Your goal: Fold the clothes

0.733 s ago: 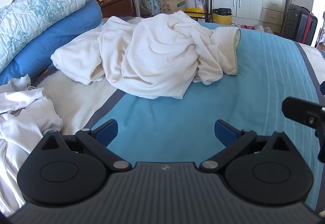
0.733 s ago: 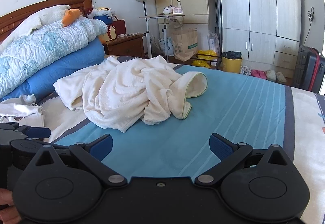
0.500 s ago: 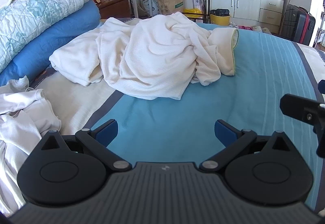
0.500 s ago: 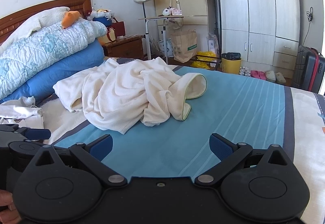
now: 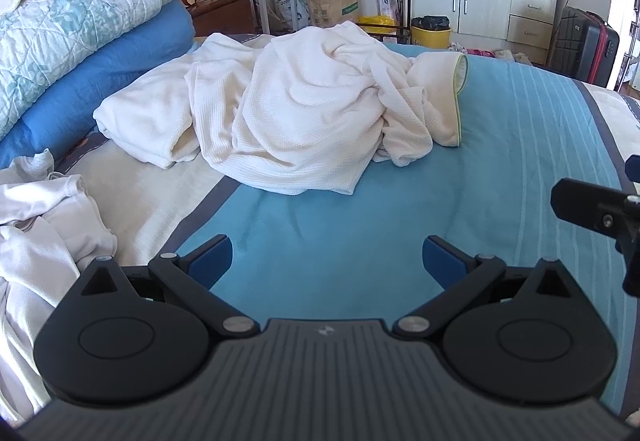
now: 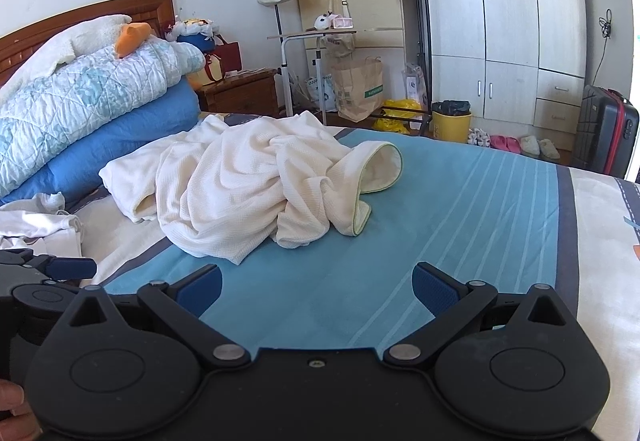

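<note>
Left wrist view
Left gripper: the jaws are spread wide and nothing is held between them; only the bedsheet is seen through the gap.
Garment: a crumpled cream heap is seen ahead on the bed, well apart from the blue pads; a green-trimmed edge is turned up on its right side.
White clothes: a second, looser pile is seen at the left edge, beside the left jaw but not touched.
Right gripper: only a black part of it is seen at the right edge; its state cannot be told from here.

Right wrist view
Right gripper: the jaws are spread and empty, held over bare sheet.
Garment: it is seen ahead and slightly left, near the folded quilts, untouched.
Left gripper: a pad and its arm are seen at the left edge.

Step in hand: the approach is judged to be under way; no fold is seen yet.
Next move: the heap is probably to be reached, two edges or corners pinched, and the cloth lifted and spread flat on the open blue area before any fold is made.
</note>
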